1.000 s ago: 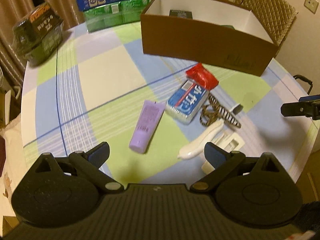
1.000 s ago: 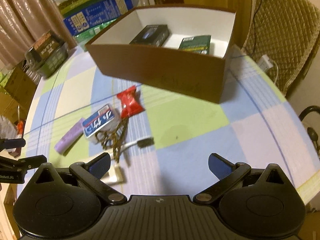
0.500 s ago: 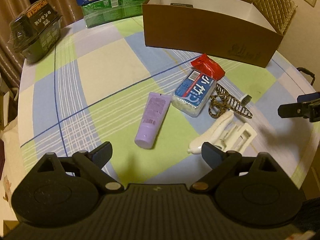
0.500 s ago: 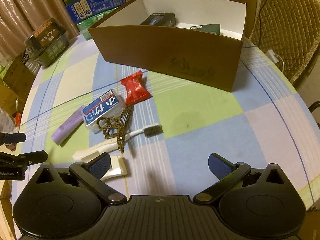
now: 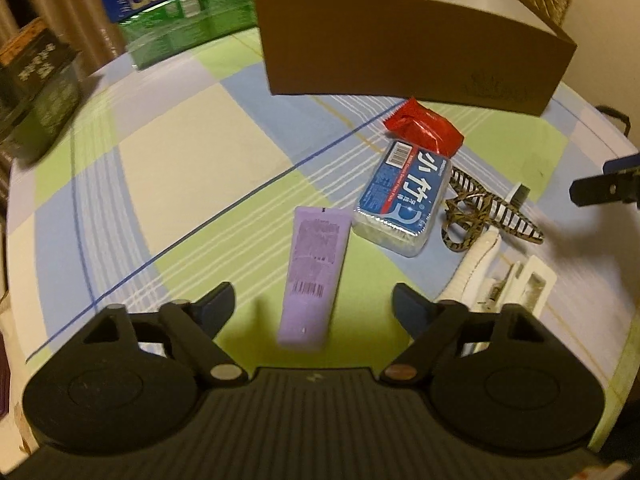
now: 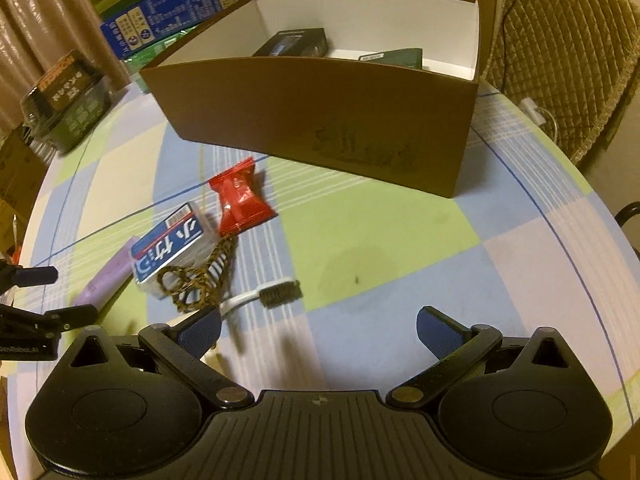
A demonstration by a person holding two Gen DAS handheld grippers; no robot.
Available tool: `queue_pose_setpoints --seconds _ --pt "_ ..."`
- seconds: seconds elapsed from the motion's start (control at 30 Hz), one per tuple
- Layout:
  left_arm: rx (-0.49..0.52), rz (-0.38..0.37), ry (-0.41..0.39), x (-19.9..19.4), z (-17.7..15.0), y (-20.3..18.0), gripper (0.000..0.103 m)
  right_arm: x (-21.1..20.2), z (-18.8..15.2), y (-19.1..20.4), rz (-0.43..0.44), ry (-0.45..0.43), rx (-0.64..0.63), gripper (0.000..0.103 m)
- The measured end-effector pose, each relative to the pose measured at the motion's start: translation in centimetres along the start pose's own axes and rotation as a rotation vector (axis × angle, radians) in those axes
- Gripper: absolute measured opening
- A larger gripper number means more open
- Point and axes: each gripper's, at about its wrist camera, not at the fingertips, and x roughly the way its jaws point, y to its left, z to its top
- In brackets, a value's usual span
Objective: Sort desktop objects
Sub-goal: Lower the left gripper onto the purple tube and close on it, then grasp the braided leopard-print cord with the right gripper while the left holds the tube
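My left gripper (image 5: 313, 304) is open and empty, low over the table, with the cap end of a purple tube (image 5: 314, 270) between its fingers. Beyond the tube lie a blue-labelled clear box (image 5: 404, 196), a red packet (image 5: 424, 128), a leopard-print hair clip (image 5: 488, 210), a white toothbrush (image 5: 478, 258) and a white holder (image 5: 524, 284). My right gripper (image 6: 319, 329) is open and empty, above the table just right of the toothbrush head (image 6: 280, 292). The brown box (image 6: 320, 120) holds two dark packs.
A dark packaged box (image 5: 36, 88) stands at the table's left edge. Blue and green cartons (image 5: 180, 4) stand at the back. A quilted chair (image 6: 568, 52) is behind the brown box on the right. The table's rim (image 6: 592, 216) curves close on the right.
My left gripper has moved forward and down towards the purple tube. My right gripper has lowered and come closer to the pile. Both have stayed open.
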Motion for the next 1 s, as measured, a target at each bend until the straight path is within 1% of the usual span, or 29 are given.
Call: queue_pose_setpoints --seconds 0.07,0.2,0.23,0.27,0.3,0.33,0.37,0.4,0.53,0.63,0.77,0.83,0.93,1.0 --pt "0.020 -0.008 0.009 0.9 0.3 -0.1 0.071 0.3 0.1 -0.1 -0.001 0.003 0.008 0.101" --pt "0.041 -0.011 0.034 2.5 0.9 0.1 0.065 0.6 0.2 -0.2 -0.006 0.012 0.017 0.101" --pt "0.048 -0.011 0.037 2.8 1.0 0.1 0.060 0.7 0.2 -0.2 -0.005 0.012 0.018 0.101" --pt "0.054 -0.012 0.040 3.0 1.0 0.2 0.052 0.7 0.3 -0.2 -0.004 0.012 0.019 0.101" --pt "0.059 -0.013 0.044 3.1 1.0 0.2 0.046 0.7 0.3 -0.1 -0.002 0.012 0.019 0.101" --pt "0.059 -0.014 0.048 3.3 1.0 0.4 0.037 0.8 0.4 -0.1 0.002 0.013 0.018 0.101" --pt "0.052 -0.020 0.054 3.3 0.9 0.6 0.032 0.8 0.5 0.0 0.008 0.013 0.016 0.101" --pt "0.044 -0.029 0.057 3.3 0.7 0.8 0.029 0.8 0.5 0.1 0.014 0.012 0.012 0.101" --pt "0.016 -0.024 0.054 2.6 -0.4 1.6 0.028 1.1 0.8 0.9 0.042 0.013 -0.012 0.101" --pt "-0.036 -0.011 0.064 1.9 -1.6 2.7 0.028 1.6 1.1 1.8 0.070 0.016 -0.047 0.101" --pt "-0.104 0.020 0.084 0.9 -3.2 4.2 0.028 2.4 1.0 3.8 0.112 0.017 -0.145 0.100" --pt "-0.138 0.038 0.095 0.4 -3.9 5.0 0.028 2.8 1.0 4.9 0.130 0.016 -0.195 0.091" --pt "-0.177 0.059 0.099 0.0 -4.6 5.7 0.028 3.8 1.0 6.3 0.152 0.033 -0.241 0.084" --pt "-0.196 0.061 0.098 -0.1 -4.7 6.0 0.028 4.5 0.9 7.2 0.155 0.035 -0.261 0.082"
